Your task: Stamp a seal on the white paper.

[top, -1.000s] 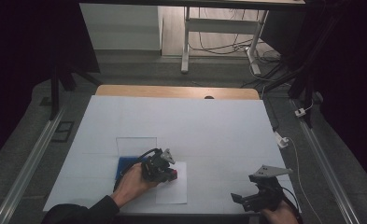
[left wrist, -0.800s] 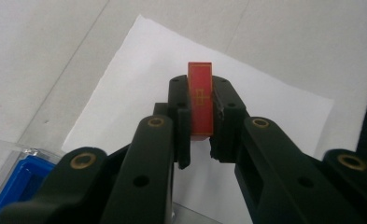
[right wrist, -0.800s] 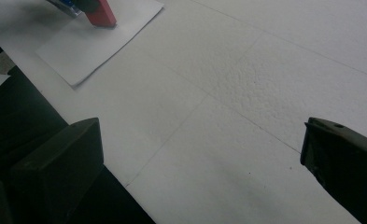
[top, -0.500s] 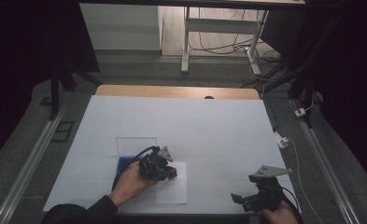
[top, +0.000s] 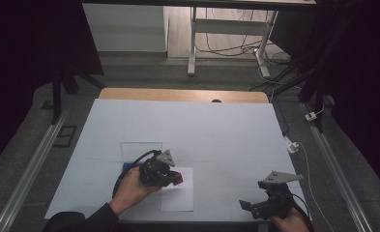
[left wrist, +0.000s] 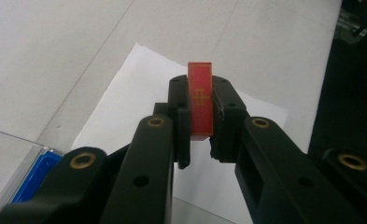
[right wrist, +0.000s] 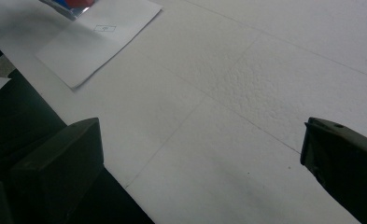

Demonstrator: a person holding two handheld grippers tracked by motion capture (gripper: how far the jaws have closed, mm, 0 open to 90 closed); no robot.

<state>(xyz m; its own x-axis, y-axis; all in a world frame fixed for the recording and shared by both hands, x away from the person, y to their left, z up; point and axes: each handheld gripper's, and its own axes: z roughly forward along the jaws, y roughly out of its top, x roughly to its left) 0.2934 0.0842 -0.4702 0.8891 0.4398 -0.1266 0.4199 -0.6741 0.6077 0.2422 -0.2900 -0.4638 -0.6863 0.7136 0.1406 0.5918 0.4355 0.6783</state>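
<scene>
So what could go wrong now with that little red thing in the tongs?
1. The left tongs pinch the thin red piece only by its narrow sides, with its top sticking out above them, so it might twist or slip out.
2. It hangs over the white paper; if it drops, it may bounce off toward the blue box.
3. Lowering the piece could push the loose paper askew.

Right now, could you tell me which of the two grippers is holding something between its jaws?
The left gripper: it is shut on a thin red tile above the white paper sheet. The right gripper stands open over bare table.
</scene>
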